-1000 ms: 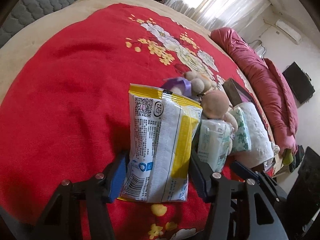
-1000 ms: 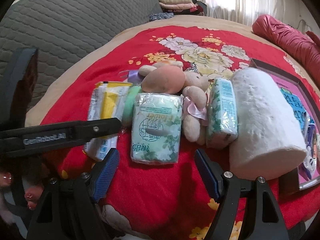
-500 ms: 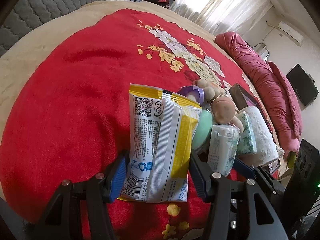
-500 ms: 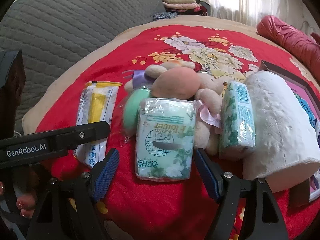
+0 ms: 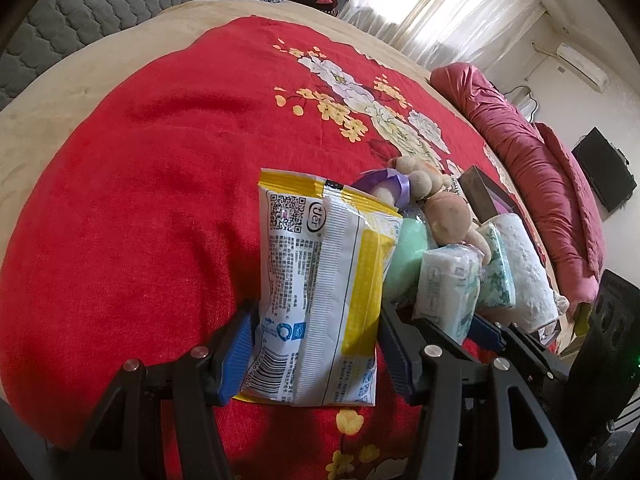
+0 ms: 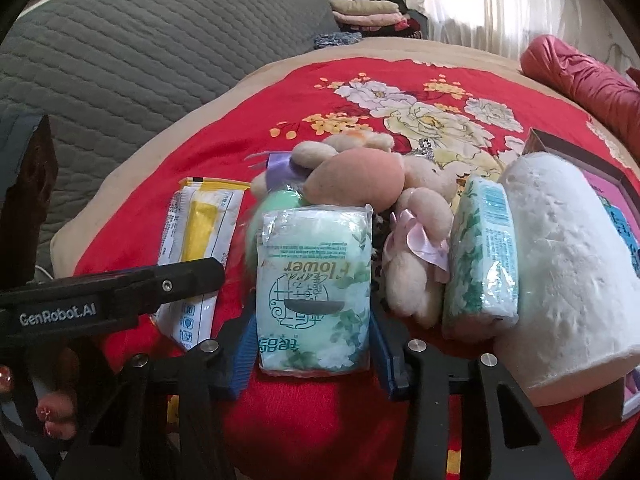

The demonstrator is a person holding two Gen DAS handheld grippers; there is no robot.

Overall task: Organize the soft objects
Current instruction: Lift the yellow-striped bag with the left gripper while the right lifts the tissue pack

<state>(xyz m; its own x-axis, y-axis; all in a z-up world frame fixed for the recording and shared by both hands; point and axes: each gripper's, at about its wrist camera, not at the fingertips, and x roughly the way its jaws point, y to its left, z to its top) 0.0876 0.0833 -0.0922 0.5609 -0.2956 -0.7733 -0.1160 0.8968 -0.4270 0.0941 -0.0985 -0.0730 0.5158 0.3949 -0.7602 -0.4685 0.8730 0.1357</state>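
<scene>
My left gripper (image 5: 316, 344) is shut on a yellow and white packet (image 5: 320, 300), which it holds upright over the red floral blanket (image 5: 160, 200). In the right wrist view the same packet (image 6: 196, 236) shows at the left, behind the left gripper's black arm. My right gripper (image 6: 312, 356) is closing, and its blue pads (image 6: 244, 344) meet both sides of a green and white tissue pack (image 6: 316, 288). Behind that pack lie a peach plush (image 6: 352, 178), a pale green round soft thing (image 6: 276, 204) and a cream bunny (image 6: 416, 240).
A second tissue pack (image 6: 484, 264) and a thick white paper roll (image 6: 568, 264) lie to the right, with a dark-framed box (image 6: 616, 184) behind them. A grey quilted headboard (image 6: 140, 60) rises at the left and folded clothes (image 6: 368, 12) lie far back. A hand's fingers (image 6: 56, 412) show at the lower left.
The right gripper's jaws have come in from wide apart to the sides of the tissue pack, and the pack looks nearer. The left gripper kept its hold on the packet.
</scene>
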